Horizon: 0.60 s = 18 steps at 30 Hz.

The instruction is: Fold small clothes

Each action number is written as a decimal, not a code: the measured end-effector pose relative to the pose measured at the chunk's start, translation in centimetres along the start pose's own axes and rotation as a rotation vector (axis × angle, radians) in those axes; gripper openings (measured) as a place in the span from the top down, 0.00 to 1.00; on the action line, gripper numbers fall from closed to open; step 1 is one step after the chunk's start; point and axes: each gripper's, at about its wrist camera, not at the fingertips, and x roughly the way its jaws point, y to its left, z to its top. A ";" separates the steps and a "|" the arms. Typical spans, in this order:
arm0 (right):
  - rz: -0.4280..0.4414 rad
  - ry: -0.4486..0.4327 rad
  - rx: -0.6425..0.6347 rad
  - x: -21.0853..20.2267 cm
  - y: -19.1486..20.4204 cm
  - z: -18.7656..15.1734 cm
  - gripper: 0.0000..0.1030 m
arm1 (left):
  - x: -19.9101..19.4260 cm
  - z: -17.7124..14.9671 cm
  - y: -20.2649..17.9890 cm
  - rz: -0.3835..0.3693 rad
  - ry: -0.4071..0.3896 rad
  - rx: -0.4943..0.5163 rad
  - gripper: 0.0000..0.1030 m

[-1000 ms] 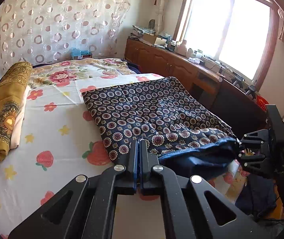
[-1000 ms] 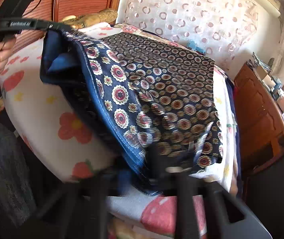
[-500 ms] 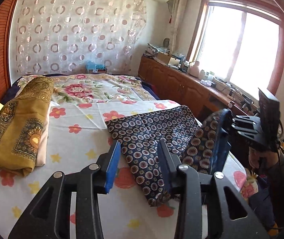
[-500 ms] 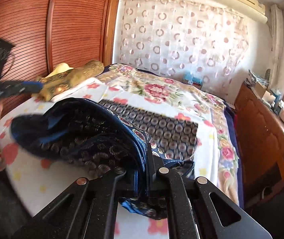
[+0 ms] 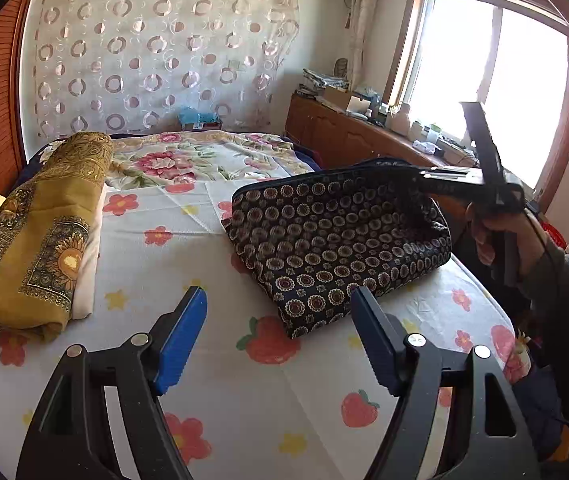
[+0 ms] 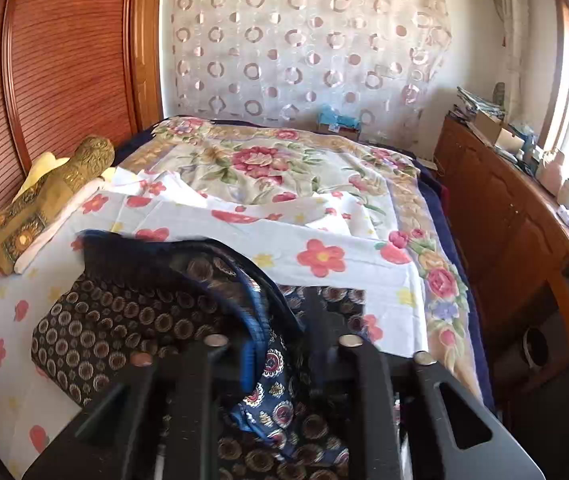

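Right, the cloth lies ahead of the empty, opening left claw; the right claw is parting around its folded edge.

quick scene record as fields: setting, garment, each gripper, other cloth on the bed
setting: bed with a white flowered sheet, cabinet under a window
garment: dark circle-print cloth, partly folded, lying on the sheet
left gripper: jaws opening, nothing between them, short of the cloth's near corner
right gripper: jaws opening, the cloth's blue-lined edge between them, that edge lifted off the bed
other cloth: folded mustard patterned fabric at the bed's left edge in the left wrist view
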 end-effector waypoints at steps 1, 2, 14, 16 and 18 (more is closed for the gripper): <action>-0.011 -0.010 -0.004 -0.3 0.1 0.0 0.64 | -0.1 -0.1 -0.1 0.000 0.003 0.001 0.27; -0.020 -0.015 -0.010 -0.4 0.1 0.1 0.60 | 0.1 -0.1 -0.2 0.000 0.004 0.002 0.27; 0.001 -0.061 -0.054 -2.6 0.2 -1.4 0.50 | 1.9 -0.3 -0.7 -0.004 0.033 0.008 0.27; 0.047 -0.055 -0.050 -2.6 0.1 -1.2 0.50 | 2.2 -0.4 -1.0 -0.004 0.042 0.017 0.27; 0.056 -0.031 -0.053 -2.0 0.4 -0.6 0.50 | 2.4 -0.4 -1.4 -0.006 0.047 0.022 0.27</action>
